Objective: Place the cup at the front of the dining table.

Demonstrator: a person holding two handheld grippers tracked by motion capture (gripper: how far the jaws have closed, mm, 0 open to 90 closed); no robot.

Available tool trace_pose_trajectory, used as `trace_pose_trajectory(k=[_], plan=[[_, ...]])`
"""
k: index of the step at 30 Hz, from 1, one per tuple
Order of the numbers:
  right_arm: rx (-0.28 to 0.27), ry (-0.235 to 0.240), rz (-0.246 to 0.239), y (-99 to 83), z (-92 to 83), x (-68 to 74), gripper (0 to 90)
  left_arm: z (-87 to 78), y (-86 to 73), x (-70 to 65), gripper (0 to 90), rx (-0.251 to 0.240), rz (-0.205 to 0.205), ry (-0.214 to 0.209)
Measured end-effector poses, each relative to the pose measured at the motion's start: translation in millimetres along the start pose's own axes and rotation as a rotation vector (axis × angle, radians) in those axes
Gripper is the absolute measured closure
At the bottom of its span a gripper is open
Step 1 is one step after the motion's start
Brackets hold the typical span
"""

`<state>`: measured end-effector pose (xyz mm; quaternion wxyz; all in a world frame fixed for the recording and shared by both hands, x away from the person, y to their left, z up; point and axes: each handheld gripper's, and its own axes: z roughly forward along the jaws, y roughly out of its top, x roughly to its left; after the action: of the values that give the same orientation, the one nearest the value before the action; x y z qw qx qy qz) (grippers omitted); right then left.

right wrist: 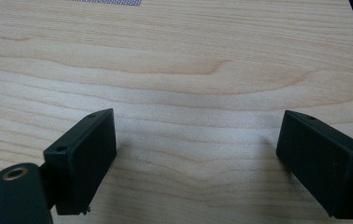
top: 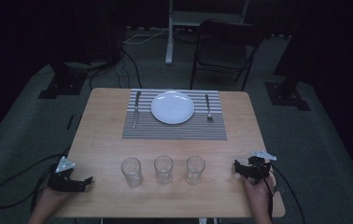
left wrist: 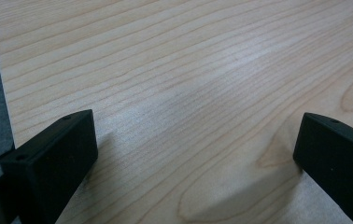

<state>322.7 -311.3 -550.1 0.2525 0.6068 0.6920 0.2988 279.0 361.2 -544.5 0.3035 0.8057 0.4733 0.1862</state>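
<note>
Person's forearms cut off below; glasses (top: 164,168) faint (dim room).

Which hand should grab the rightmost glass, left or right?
Right, probably. The right tongs rest open on the table just beside the rightmost glass. The left tongs, also open, have two other glasses in between.

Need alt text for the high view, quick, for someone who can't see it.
Three empty glasses stand in a row near the front of a wooden table, between the open left gripper and right gripper. Behind, a striped mat holds a plate, knife and fork.
</note>
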Motion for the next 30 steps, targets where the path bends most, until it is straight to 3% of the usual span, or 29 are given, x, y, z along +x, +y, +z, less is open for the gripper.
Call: trace_pose_trajectory(k=[12,14,22,30], plan=[[0.000,0.000,0.001,0.2,0.0,0.1,11.8,-4.3,-1.2,-3.3,0.1,0.024,0.053,-0.055],[0.000,0.000,0.001,0.2,0.0,0.1,11.8,-4.9,-1.0,-4.3,0.2,0.020,0.057,-0.083],[0.000,0.000,0.001,0.0,-0.3,0.2,12.0,-5.2,3.0,-16.7,0.3,0.040,0.111,-0.130],[0.000,0.000,0.001,-0.1,-0.3,0.2,12.0,-6.5,9.3,-32.1,1.7,0.016,0.173,-0.182]])
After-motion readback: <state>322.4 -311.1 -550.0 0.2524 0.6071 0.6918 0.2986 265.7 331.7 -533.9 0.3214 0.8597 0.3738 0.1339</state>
